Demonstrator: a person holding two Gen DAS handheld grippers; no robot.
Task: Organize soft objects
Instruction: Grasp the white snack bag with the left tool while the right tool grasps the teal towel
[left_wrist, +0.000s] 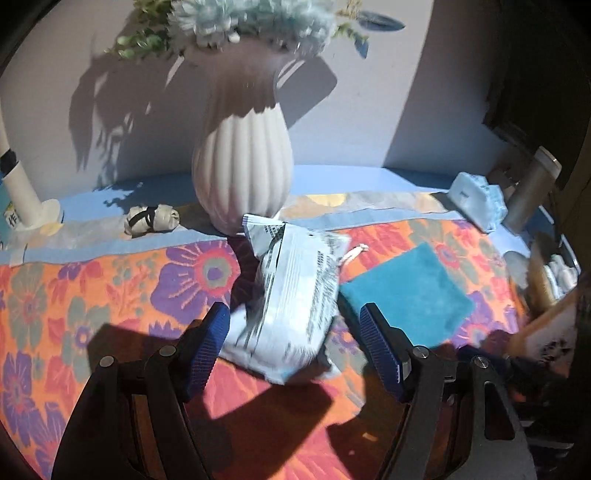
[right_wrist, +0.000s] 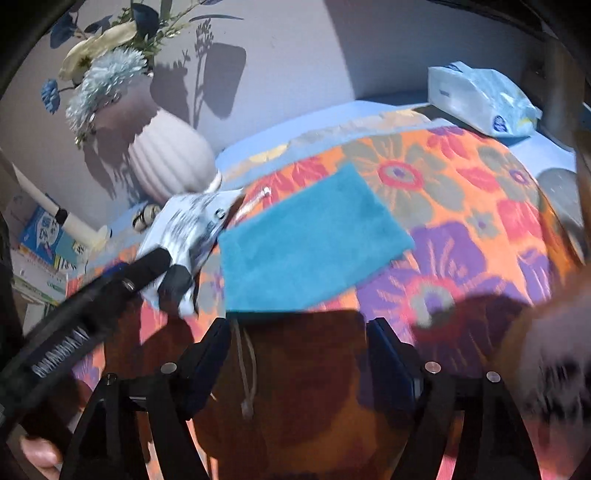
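In the left wrist view a white printed soft packet (left_wrist: 291, 295) lies on the floral cloth (left_wrist: 92, 288). My left gripper (left_wrist: 295, 347) is open around the packet's near end; the left pad is close to it and the right pad stands apart. A teal drawstring pouch (left_wrist: 406, 295) lies flat just right of the packet. In the right wrist view my right gripper (right_wrist: 301, 350) stands open just short of the pouch's (right_wrist: 306, 243) near edge. The pouch's thin cord (right_wrist: 245, 373) trails between its fingers. The packet (right_wrist: 184, 229) sits left of the pouch.
A ribbed white vase (left_wrist: 242, 173) with flowers stands right behind the packet. A small rolled bundle (left_wrist: 151, 219) lies left of the vase. A tissue pack (right_wrist: 480, 99) sits at the back right beside a cylinder (left_wrist: 532, 192). A blurred brown shape (right_wrist: 546, 350) fills the right edge.
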